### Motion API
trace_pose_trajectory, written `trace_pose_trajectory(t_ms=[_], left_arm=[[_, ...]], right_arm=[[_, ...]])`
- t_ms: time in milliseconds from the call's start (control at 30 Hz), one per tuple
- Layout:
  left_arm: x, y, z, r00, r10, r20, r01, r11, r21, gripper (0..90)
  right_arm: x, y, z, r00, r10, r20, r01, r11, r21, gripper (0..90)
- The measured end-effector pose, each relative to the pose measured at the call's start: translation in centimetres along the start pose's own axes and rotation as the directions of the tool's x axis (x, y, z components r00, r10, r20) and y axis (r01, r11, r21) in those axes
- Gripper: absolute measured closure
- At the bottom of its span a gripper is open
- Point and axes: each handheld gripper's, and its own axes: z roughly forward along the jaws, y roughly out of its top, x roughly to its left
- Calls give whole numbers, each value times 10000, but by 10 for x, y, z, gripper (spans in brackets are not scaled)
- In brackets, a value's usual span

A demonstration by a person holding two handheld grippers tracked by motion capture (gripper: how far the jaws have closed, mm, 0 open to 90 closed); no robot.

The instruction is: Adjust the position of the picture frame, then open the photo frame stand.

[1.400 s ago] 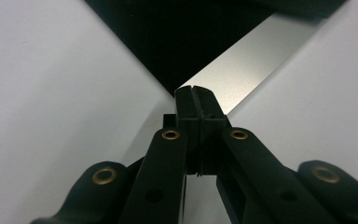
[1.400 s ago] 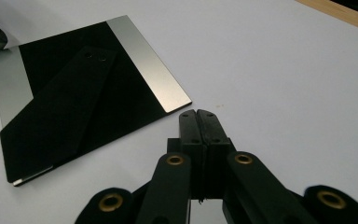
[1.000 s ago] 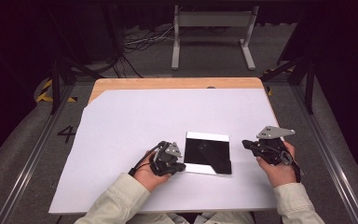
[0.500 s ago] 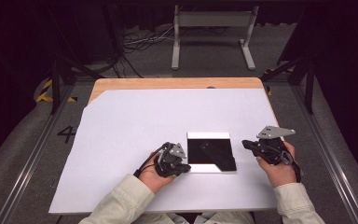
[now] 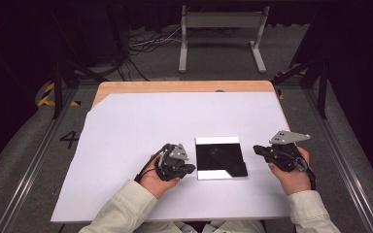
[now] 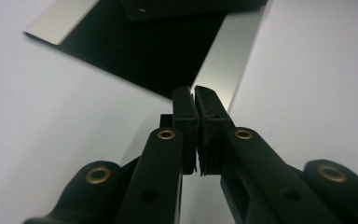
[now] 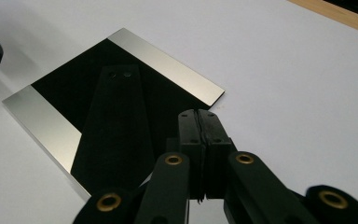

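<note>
On the table (image 5: 126,88), a white sheet (image 5: 141,131) covers nearly the whole top; bare wood shows along the far edge and at the cut far-left corner. A flat square frame (image 5: 221,158) lies on the near half of this sheet, roughly centred between both hands. It lies back-side up: a black backing panel with a black easel stand (image 7: 114,121) folded flat against it, and a silver strip along the far edge and the near edge.

Left gripper (image 5: 188,168) sits just beside the near-left corner of the frame. In the left gripper view, its jaws have just been opening by a small amount; a narrow slit shows between the pads, nothing is between them, and the tips (image 6: 195,100) point at the silver strip (image 6: 233,60). Whether the tips touch the strip cannot be told.

Right gripper (image 5: 256,149) is held near the frame's right edge, a clear gap apart in the high view. In the right gripper view, its jaws are pressed together with nothing held, and the tips (image 7: 199,114) are close to a frame corner.

Nothing lies on the sheet between either gripper and the frame. Beyond the table, a grey metal stand (image 5: 222,36) and loose cables (image 5: 148,46) rest on the floor, well clear of the work area.
</note>
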Motion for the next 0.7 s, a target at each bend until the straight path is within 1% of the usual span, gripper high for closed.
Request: trace_pose_trajectory(t_ms=[133,167,200,267,300,367,433,467,500,567,633,700], left_arm=[[9,1,-15,9994,-297,-150,290,9987,-411,826],[9,1,-15,9994,-297,-150,290,9987,-411,814],[12,1,-19,9992,-333,-236,322,9984,-466,814],[16,0,-26,9988,-357,-321,337,9976,-612,786],[17,0,-29,9989,-315,-347,292,9975,-637,779],[19,0,-32,9987,-282,-413,254,9975,-659,756],[21,0,-35,9990,-201,-398,174,9977,-654,719],[22,1,-37,9989,-243,-411,217,9977,-640,701],[22,1,-37,9989,-243,-411,217,9977,-640,686],[25,1,-42,9987,-307,-412,282,9978,-607,671],[28,-1,-45,9979,-394,-514,363,9976,-591,653],[32,-2,-49,9977,-362,-579,333,9982,-501,640]], right_arm=[[0,1,-1,9999,0,-128,0,10000,29,866],[0,1,-1,9999,0,-128,0,10000,29,866],[1,2,-1,9999,-47,-158,47,10000,46,859],[2,3,-2,9996,-95,-250,97,9999,94,840],[2,4,-2,9995,-119,-282,121,9999,100,836],[2,5,-4,9992,-122,-373,128,9998,172,818],[2,6,-6,9991,-234,-341,246,9991,349,795],[2,7,-8,9989,-322,-337,336,9986,400,790],[2,7,-8,9989,-322,-337,336,9986,400,790],[1,9,-14,9986,-298,-441,318,9985,447,784],[0,9,-17,9982,-308,-512,334,9982,508,778],[1,9,-18,9978,-345,-568,380,9974,619,776]])
